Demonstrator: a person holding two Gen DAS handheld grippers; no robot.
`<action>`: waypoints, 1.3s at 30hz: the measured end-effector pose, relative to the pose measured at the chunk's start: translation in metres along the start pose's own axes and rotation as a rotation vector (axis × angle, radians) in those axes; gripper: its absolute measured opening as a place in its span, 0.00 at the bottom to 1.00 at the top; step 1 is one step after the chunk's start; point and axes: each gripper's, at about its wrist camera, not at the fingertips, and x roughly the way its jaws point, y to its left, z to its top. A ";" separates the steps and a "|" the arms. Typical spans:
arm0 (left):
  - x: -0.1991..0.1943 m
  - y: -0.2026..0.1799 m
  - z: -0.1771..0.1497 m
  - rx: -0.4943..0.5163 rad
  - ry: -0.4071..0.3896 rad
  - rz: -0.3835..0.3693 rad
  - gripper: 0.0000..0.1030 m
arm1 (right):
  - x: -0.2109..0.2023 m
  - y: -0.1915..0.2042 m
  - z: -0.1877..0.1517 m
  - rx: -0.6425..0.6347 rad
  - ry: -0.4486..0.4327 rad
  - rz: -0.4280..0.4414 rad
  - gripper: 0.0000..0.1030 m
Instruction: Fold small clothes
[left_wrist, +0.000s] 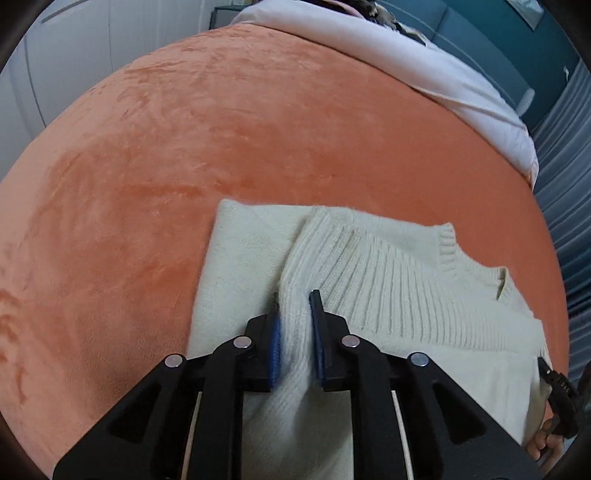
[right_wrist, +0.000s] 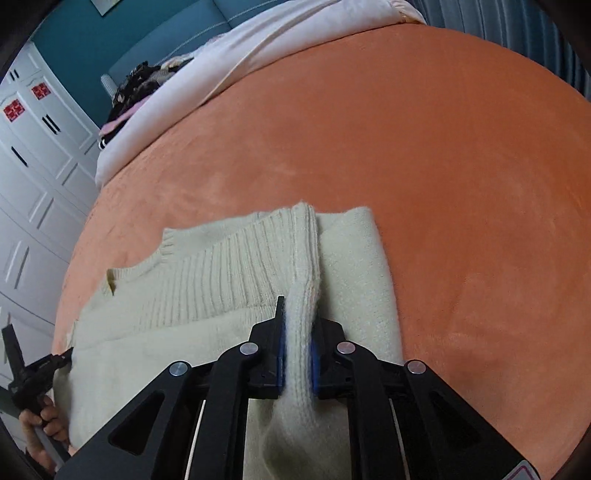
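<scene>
**Cream knit sweater mid-fold on the orange bed**

Cream sweater (left_wrist: 388, 280) lies flat on the orange bed cover (left_wrist: 221, 147), long axis side to side, neckline facing away. Left gripper (left_wrist: 295, 343) and right gripper (right_wrist: 297, 354) both have jaws clamped on ribbed folds.
</scene>
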 end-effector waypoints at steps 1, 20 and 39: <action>-0.007 0.005 0.000 -0.020 0.000 -0.010 0.25 | -0.010 -0.002 0.000 0.013 -0.016 0.010 0.18; -0.070 0.063 -0.101 -0.415 -0.008 -0.126 0.45 | -0.078 -0.044 -0.114 0.216 -0.009 0.133 0.54; -0.146 0.076 -0.170 -0.227 0.045 0.019 0.45 | -0.167 -0.064 -0.160 0.132 0.089 -0.077 0.50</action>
